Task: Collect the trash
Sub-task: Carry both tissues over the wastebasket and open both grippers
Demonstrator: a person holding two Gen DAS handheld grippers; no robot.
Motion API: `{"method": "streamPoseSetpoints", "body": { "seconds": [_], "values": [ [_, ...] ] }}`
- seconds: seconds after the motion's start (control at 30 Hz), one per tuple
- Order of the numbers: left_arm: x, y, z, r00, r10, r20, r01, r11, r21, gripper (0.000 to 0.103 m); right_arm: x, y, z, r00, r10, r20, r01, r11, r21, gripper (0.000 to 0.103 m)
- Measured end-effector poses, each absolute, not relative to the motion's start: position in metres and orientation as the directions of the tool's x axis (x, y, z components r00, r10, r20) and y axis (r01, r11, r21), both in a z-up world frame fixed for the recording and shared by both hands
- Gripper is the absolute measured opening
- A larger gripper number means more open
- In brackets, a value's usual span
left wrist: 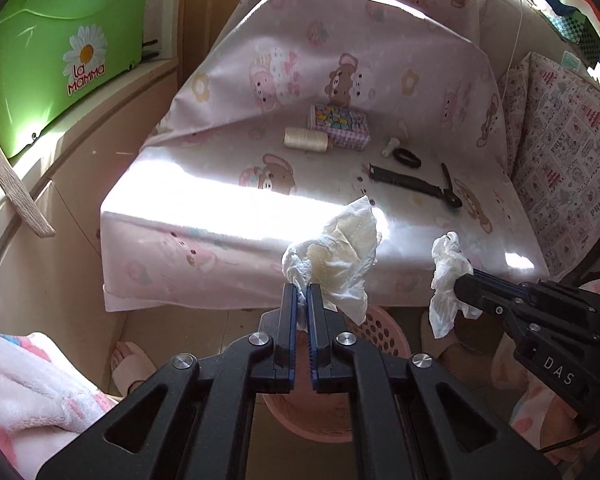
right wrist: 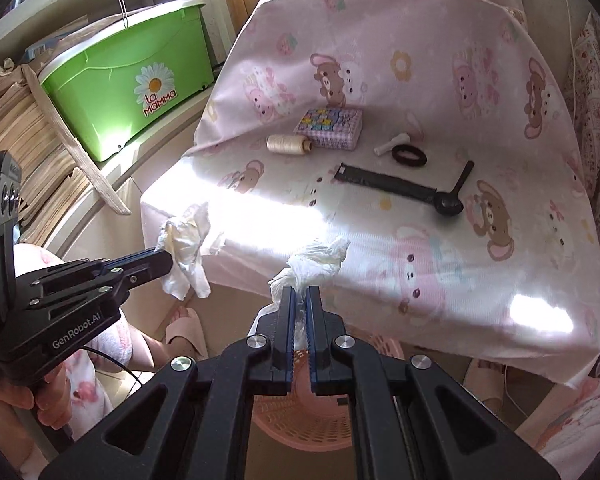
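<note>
White tissue wads: 2, one pinched per tool, left tool (left wrist: pixel 302 294) & right tool (right wrist: pixel 301 298).

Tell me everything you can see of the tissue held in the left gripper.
The crumpled tissue is thin white paper, stained pale yellow in its middle, bunched into loose folds. The left gripper has its jaws shut on the lower corner; the rest flares up and right, hanging free past the table edge, above the pink basket.

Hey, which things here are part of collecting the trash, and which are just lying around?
Job:
- stained tissue in left hand-held gripper
- white tissue in right hand-held gripper
- pink basket

Lying about:
- thread spool
- patterned box
- black strap
- green bin
</note>
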State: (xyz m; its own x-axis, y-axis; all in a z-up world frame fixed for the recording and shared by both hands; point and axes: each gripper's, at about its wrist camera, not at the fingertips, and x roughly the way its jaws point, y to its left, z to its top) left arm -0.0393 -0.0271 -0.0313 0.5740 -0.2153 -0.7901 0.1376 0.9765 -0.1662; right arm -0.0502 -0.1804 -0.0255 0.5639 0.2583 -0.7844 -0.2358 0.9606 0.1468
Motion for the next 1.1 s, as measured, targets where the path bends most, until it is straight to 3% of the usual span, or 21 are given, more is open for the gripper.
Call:
{"method": "streamPoseSetpoints", "body": {
  "seconds": [0.23, 0.47, 0.87, 1.03, 1.1],
  "values": [
    [-0.032, -0.033, -0.07, 0.383, -0.266, -0.885, 0.097, 0.964, -0.248, 0.004, -0.05, -0.172, -0.062, 0.431, 0.26, -0.864, -0.259, 0.953, 0.157, 0.006],
    [-0.028, -0.036, -0.094, 0.307, -0.24, -0.921, 0.068, 0.971, -0.23, 0.004, -0.044, -0.177, -0.094, 0.35, 0.238, -0.906, -0.201, 0.964, 0.176, 0.006],
    [-0.013, -0.049, -0.151, 0.197, -0.171, -0.965, 0.057, 0.985, -0.163, 0.004, -0.034, -0.189, -0.156, 0.218, 0.168, -0.961, -0.097, 0.984, 0.15, 0.006],
    [-0.005, -0.062, -0.175, 0.171, -0.043, -0.984, 0.082, 0.996, -0.029, 0.005, -0.023, -0.193, -0.18, 0.18, 0.144, -0.973, -0.061, 0.989, 0.135, 0.006],
    [-0.005, -0.062, -0.186, 0.138, -0.048, -0.989, 0.076, 0.996, -0.037, 0.005, -0.021, -0.195, -0.188, 0.156, 0.137, -0.978, -0.054, 0.99, 0.13, 0.007]
  ]
}}
